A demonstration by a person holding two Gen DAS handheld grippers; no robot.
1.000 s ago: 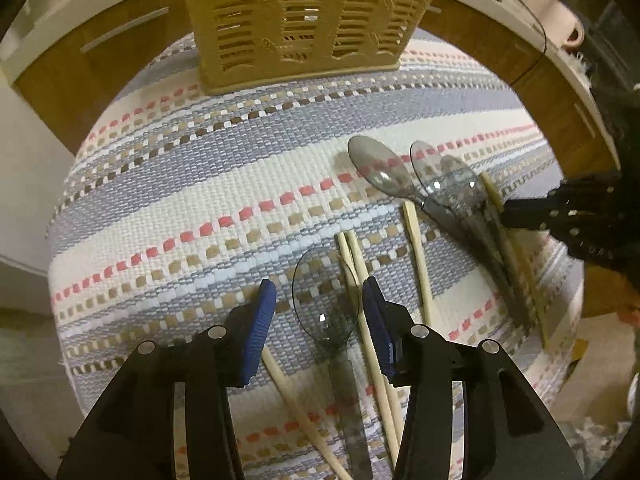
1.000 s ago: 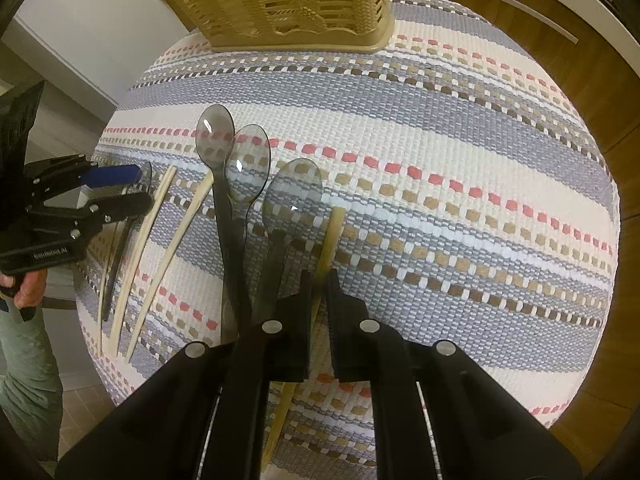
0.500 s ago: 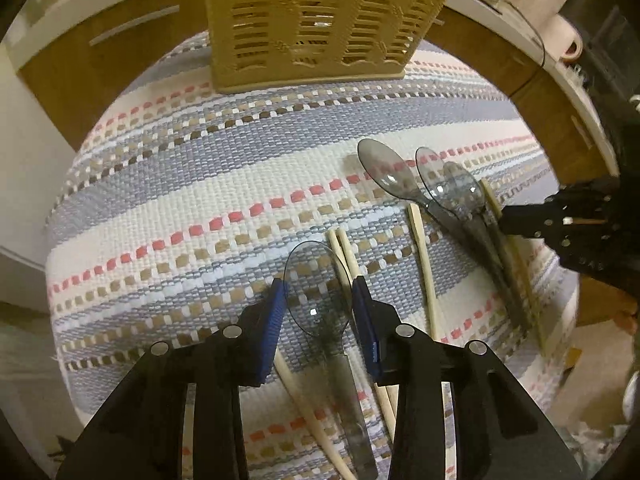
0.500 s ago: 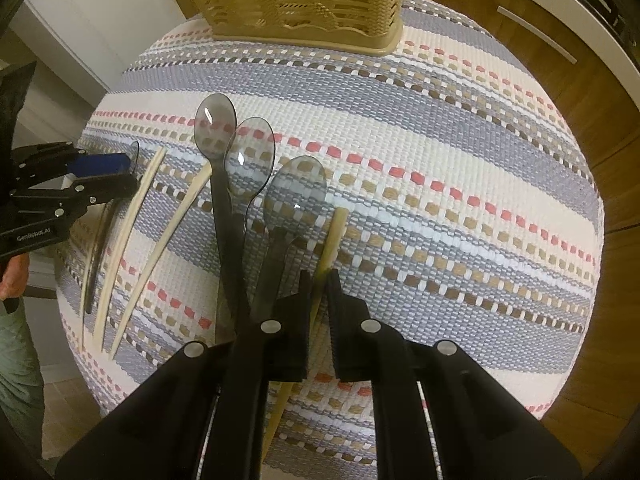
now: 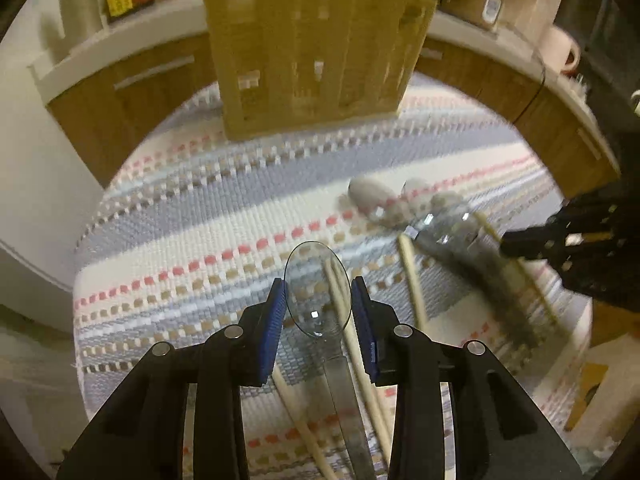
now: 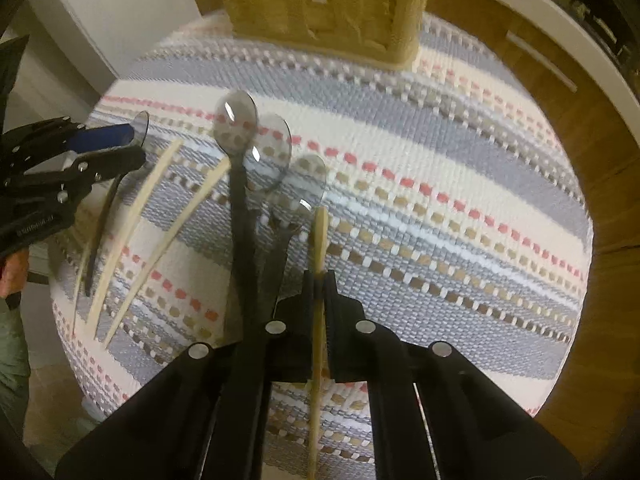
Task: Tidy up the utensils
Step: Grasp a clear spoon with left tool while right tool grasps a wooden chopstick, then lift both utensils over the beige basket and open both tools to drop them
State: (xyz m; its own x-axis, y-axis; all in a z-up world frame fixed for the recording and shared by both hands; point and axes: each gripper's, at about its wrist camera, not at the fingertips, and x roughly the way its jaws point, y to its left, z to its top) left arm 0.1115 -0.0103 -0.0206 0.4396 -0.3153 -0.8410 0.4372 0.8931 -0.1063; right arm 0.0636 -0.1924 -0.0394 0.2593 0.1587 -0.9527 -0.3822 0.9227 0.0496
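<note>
- The left gripper (image 5: 318,300) has its blue pads on both sides of the bowl of a clear grey plastic spoon (image 5: 318,286). The pads seem to touch the bowl edges, and the jaws stand partly closed around it.
- The spoon looks just raised off the striped woven cloth (image 5: 224,216) on the tabletop. My advice is to keep the squeeze light, because a smooth round bowl may slip out.
- 2 pale wooden chopsticks (image 6: 132,236) lie loose just beside this spoon, so it should go straight up before it travels.
- 2 more clear spoons (image 6: 256,148) lie in the middle, overlapping.
- The right gripper (image 6: 320,280) is pressed together on 1 wooden chopstick (image 6: 320,236), near its middle. The long ends can swing, so turn slowly.
- The tan slotted plastic basket (image 5: 316,60) stands at the far edge of the cloth. The cloth between is bare, giving a free path to it.
</note>
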